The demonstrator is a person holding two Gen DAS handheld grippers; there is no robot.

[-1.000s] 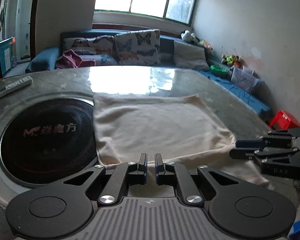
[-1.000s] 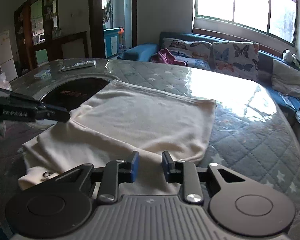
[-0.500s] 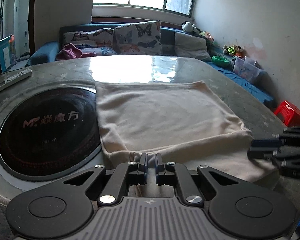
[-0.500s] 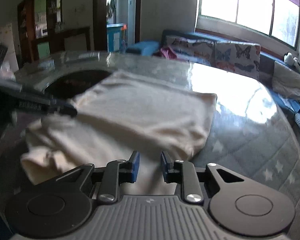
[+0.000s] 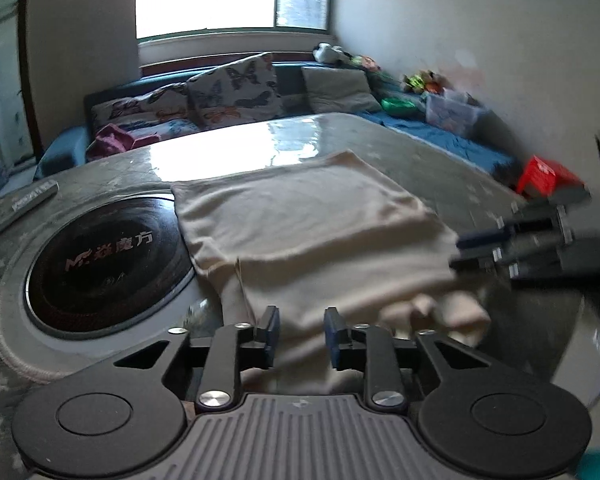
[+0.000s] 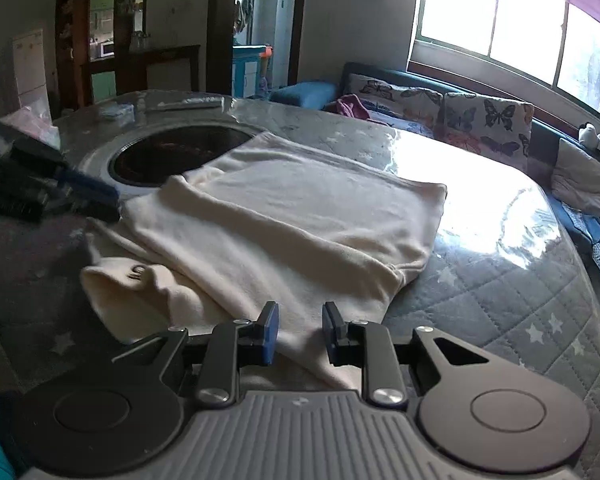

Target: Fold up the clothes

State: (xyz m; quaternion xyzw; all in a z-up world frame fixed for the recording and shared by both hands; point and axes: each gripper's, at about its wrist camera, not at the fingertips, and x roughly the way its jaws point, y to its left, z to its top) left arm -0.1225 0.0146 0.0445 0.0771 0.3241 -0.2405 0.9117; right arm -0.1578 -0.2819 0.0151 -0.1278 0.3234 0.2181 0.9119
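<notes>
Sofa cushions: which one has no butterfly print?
The plain grey cushion at the right end of the row, beside the upright butterfly cushion. The others all carry butterflies.

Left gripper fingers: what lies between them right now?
In the left wrist view, the near edge of the cream garment shows in the gap of the open left gripper; whether the fingers touch it cannot be told.

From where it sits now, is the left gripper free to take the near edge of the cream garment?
Probably yes. The left gripper is open, with the cream garment lying right between and ahead of its fingers; nothing lies in between. The right gripper is off to the side.
</notes>
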